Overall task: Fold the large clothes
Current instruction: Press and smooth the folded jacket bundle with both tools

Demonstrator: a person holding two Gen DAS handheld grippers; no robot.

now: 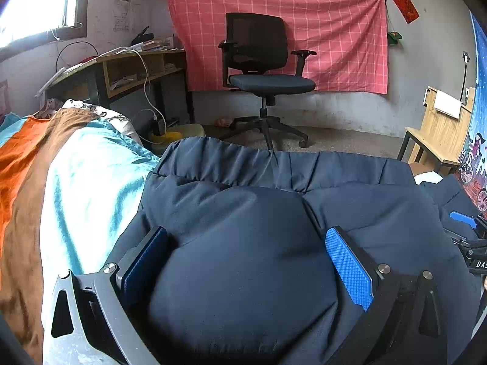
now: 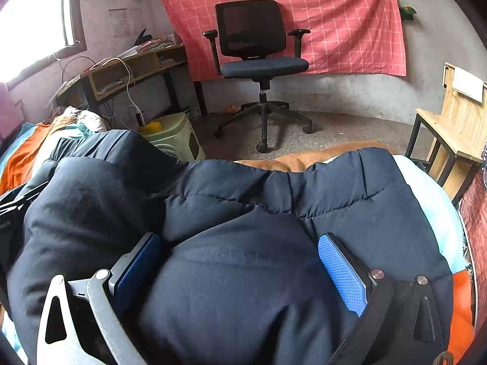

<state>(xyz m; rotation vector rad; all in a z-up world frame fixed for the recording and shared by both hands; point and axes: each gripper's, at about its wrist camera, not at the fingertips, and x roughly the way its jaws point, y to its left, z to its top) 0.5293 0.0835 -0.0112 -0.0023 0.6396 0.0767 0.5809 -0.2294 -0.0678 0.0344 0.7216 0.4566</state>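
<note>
**Jacket bulging between both open grippers**

Jacket (image 1: 243, 243) lies on the bed (image 1: 76, 197), its long axis across your view. Your left gripper (image 1: 248, 261) and right gripper (image 2: 240, 267) both stand wide open around padding, squeezing nothing. Hem lies ahead, equally near both hands.

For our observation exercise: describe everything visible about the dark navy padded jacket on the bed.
The padded jacket is dark navy, matte and puffy, with stitched quilting seams and a gathered elastic hem at its far edge. It lies bunched on the bed cover. Each open hand-held gripper, left and right, has a bulge of it between its fingers.
</note>
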